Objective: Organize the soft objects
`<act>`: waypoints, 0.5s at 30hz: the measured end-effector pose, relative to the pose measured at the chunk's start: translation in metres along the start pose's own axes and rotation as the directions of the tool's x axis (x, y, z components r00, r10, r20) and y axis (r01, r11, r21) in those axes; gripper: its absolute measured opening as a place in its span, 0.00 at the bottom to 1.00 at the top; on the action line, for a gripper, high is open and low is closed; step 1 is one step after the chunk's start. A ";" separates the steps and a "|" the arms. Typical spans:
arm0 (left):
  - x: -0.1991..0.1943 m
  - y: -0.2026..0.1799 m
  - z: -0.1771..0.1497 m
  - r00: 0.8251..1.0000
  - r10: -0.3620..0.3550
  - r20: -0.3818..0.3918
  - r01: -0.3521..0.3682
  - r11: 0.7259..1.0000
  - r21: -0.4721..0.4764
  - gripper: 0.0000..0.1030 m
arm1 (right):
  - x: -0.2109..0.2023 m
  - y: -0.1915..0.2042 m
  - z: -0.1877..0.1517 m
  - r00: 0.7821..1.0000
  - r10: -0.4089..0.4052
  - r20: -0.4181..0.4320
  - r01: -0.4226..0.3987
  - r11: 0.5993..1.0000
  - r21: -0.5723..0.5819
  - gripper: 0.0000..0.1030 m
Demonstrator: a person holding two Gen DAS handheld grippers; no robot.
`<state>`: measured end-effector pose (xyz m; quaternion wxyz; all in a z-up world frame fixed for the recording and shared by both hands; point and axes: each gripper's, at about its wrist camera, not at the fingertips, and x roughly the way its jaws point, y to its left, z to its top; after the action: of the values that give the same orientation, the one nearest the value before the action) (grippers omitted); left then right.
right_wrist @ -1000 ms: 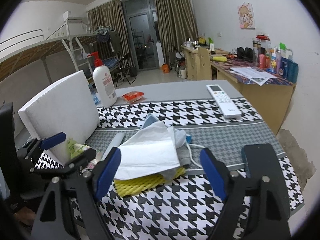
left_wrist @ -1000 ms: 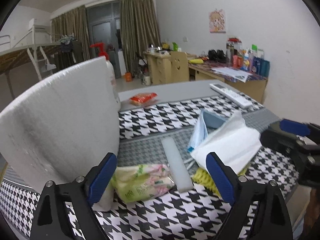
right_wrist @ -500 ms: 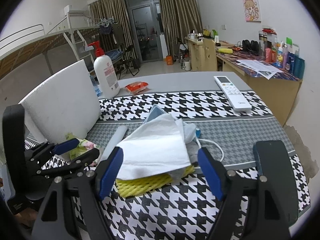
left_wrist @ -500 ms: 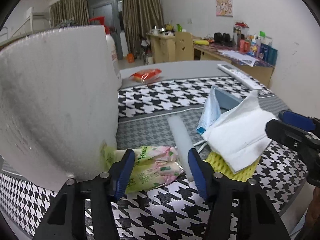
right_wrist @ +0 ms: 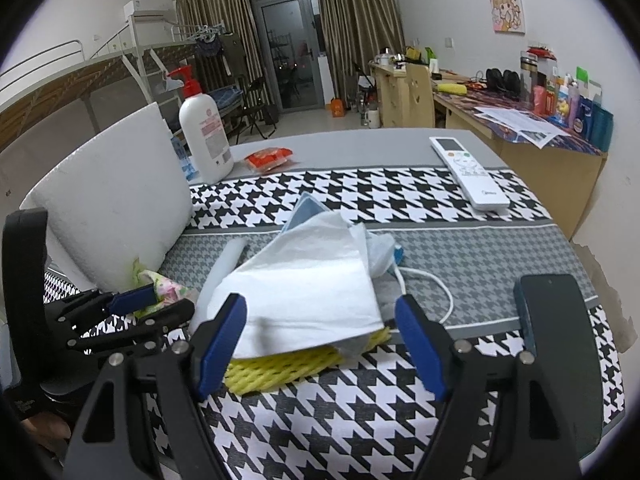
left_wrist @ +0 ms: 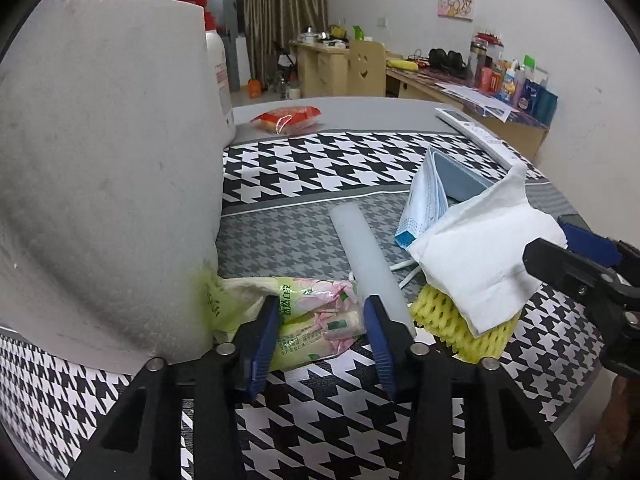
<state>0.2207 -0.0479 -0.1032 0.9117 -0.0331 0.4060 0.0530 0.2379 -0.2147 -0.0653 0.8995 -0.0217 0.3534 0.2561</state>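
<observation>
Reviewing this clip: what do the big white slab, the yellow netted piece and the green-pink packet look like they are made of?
White slab: apparently foam board, matte and finely pebbled, with a thick edge.
Yellow netted piece: probably foam mesh fruit sleeve; open diamond lattice, soft-looking strands.
Green-pink packet: thin glossy plastic wrap, crinkled and printed, likely around tissues; contents not visible.

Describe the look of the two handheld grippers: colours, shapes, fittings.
Both the left gripper and the right gripper have matte black angular finger arms with triangular cut-outs, silver round bolt heads at the joints, and flat blue pads on the inner fingertip faces. No cables or markings show.
</observation>
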 end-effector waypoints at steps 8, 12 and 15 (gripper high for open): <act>-0.003 -0.001 -0.002 0.999 -0.038 0.003 0.038 0.999 0.004 0.30 | 0.004 -0.002 -0.003 0.999 0.024 -0.039 -0.023 1.000 0.021 0.27; -0.005 -0.002 -0.002 0.999 -0.050 0.007 0.050 0.999 0.004 0.28 | -0.001 -0.005 -0.004 0.999 0.026 -0.033 -0.025 0.999 0.039 0.10; -0.008 -0.002 -0.002 0.998 -0.061 0.016 0.061 0.998 0.008 0.27 | -0.008 -0.003 -0.004 0.999 0.034 -0.018 -0.033 0.999 0.035 0.06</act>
<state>0.2136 -0.0509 -0.0984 0.9163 -0.0414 0.3976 0.0238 0.2321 -0.2213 -0.0639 0.8921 -0.0027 0.3662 0.2648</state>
